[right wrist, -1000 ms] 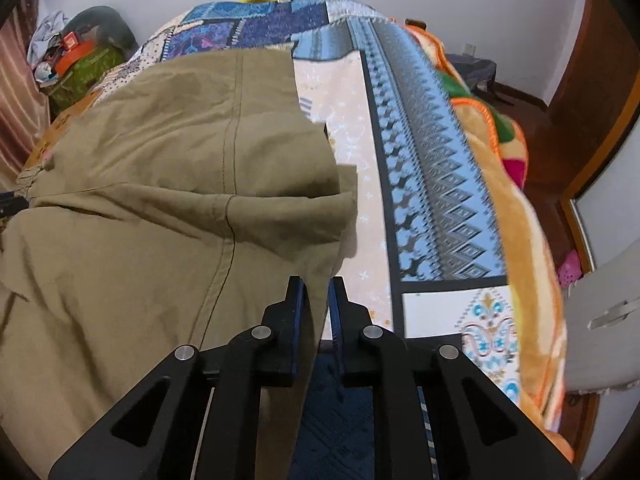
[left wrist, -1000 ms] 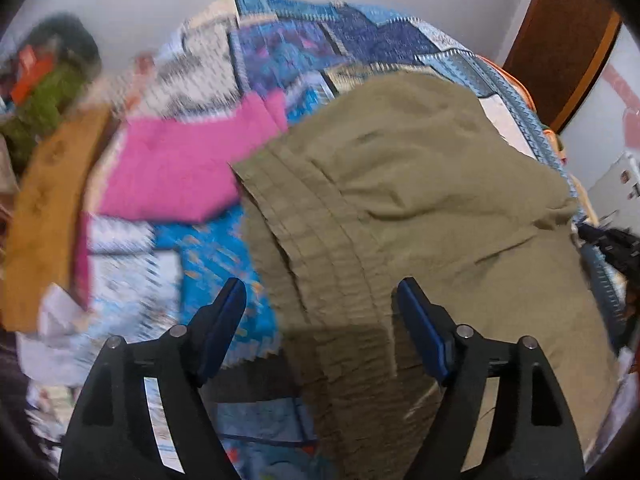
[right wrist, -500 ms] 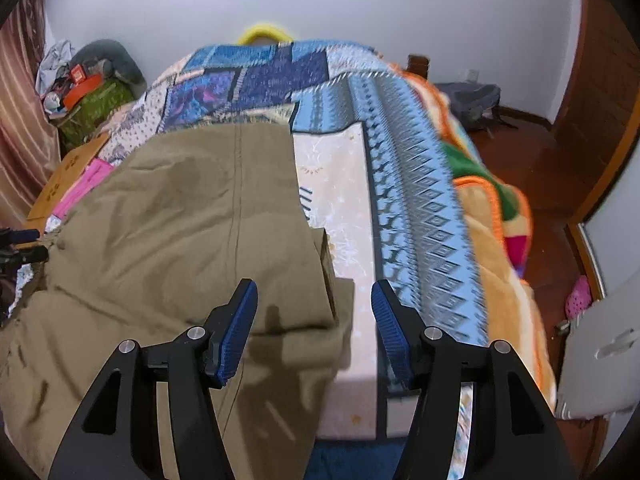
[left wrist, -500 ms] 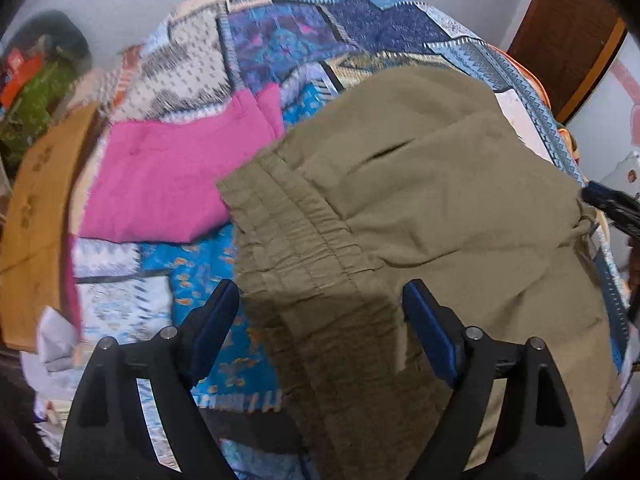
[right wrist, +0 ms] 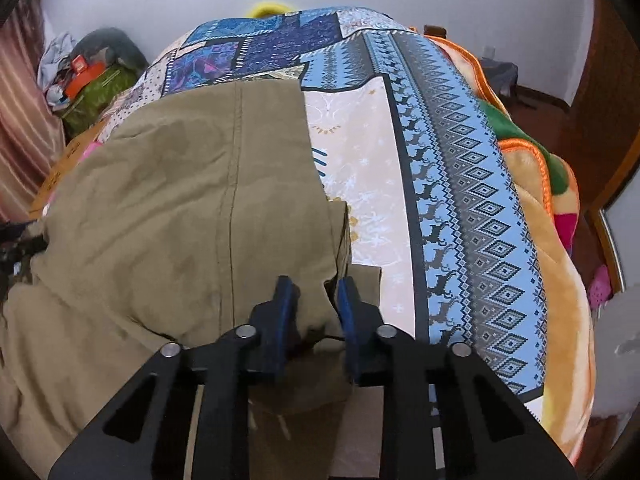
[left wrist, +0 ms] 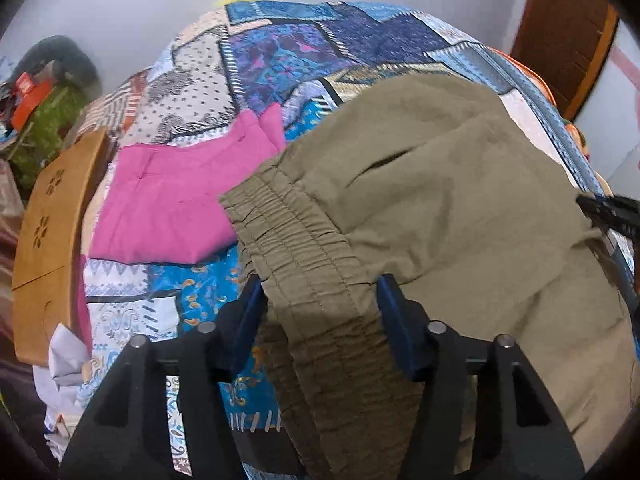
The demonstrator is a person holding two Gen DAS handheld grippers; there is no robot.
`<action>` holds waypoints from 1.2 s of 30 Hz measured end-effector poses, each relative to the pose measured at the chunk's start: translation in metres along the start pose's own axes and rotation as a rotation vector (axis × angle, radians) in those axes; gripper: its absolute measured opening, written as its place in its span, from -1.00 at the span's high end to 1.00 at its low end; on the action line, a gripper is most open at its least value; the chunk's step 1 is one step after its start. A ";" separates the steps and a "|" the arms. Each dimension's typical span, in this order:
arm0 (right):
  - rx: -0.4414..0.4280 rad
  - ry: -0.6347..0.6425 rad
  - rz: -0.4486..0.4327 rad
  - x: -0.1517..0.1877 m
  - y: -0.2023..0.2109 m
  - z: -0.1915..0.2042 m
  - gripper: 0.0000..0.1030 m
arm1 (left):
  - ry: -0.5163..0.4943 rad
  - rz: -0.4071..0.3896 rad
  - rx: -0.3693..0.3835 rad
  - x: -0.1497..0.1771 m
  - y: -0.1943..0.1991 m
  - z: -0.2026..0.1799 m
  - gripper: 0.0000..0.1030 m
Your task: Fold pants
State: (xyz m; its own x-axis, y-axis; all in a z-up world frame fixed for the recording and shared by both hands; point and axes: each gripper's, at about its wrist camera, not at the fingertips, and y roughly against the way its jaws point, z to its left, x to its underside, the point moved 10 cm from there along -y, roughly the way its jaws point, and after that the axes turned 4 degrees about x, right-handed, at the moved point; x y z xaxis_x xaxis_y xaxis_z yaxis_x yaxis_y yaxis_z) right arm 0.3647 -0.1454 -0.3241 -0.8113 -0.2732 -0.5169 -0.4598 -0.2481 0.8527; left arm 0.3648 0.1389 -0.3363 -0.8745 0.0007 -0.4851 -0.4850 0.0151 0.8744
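Olive-green pants (left wrist: 440,208) lie folded over on a patchwork bedspread (left wrist: 304,40). Their elastic waistband (left wrist: 304,256) runs down between the fingers of my left gripper (left wrist: 320,300), which is open around it. In the right wrist view the pants (right wrist: 180,200) fill the left side. My right gripper (right wrist: 314,296) is partly closed around the hem corner (right wrist: 320,280) of the folded pant leg; its jaws still stand apart with cloth between them. The tip of the right gripper shows at the right edge of the left wrist view (left wrist: 612,212).
A folded pink garment (left wrist: 172,208) lies left of the waistband. A brown cardboard piece (left wrist: 48,232) stands at the bed's left edge. Bags and clutter (right wrist: 88,80) sit at the back left. An orange blanket (right wrist: 552,280) hangs over the bed's right side.
My right gripper opened, then moved down over the hem corner and narrowed around it. My left gripper moved forward so that the waistband now lies between its open fingers.
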 end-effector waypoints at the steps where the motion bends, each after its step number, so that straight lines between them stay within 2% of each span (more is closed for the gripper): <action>1: 0.013 0.013 0.001 0.001 0.001 -0.001 0.69 | -0.002 -0.006 -0.018 -0.002 0.002 0.001 -0.07; 5: 0.077 0.055 -0.001 0.006 0.003 0.000 0.72 | 0.010 -0.012 -0.063 -0.008 0.004 0.006 -0.05; 11: 0.122 0.033 0.015 0.010 -0.004 -0.005 0.72 | 0.059 0.040 -0.016 0.005 -0.013 0.010 -0.08; 15: 0.116 0.045 0.053 0.008 0.000 -0.006 0.67 | 0.039 0.036 0.037 0.006 0.007 0.007 -0.08; 19: 0.110 0.072 0.052 0.006 0.022 -0.007 0.58 | 0.021 -0.026 0.002 -0.001 0.038 0.015 -0.23; 22: 0.063 0.025 0.034 0.002 0.039 -0.007 0.43 | 0.032 -0.060 0.000 -0.013 0.053 0.025 -0.34; 24: 0.052 0.009 0.004 -0.007 0.050 -0.006 0.19 | 0.043 -0.074 -0.005 -0.023 0.058 0.033 -0.36; 26: 0.070 0.030 -0.037 -0.020 0.059 -0.004 0.07 | 0.052 -0.082 -0.017 -0.033 0.058 0.039 -0.44; 28: 0.088 0.047 -0.068 -0.033 0.063 -0.002 -0.13 | 0.063 -0.095 -0.040 -0.045 0.055 0.047 -0.54; 29: 0.092 0.047 -0.078 -0.041 0.064 0.000 -0.30 | 0.070 -0.100 -0.049 -0.050 0.053 0.051 -0.58; 30: 0.093 0.044 -0.093 -0.051 0.064 0.001 -0.37 | 0.077 -0.101 -0.052 -0.054 0.051 0.054 -0.59; 36: 0.105 0.036 -0.146 -0.099 0.041 0.003 -0.37 | 0.113 -0.075 -0.025 -0.072 0.015 0.065 -0.61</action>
State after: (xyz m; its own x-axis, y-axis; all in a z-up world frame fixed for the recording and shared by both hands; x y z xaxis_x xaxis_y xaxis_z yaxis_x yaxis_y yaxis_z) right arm 0.4254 -0.1255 -0.2375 -0.7203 -0.2752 -0.6368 -0.6087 -0.1896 0.7704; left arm 0.4210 0.2043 -0.2892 -0.8305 -0.1125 -0.5456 -0.5477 -0.0141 0.8366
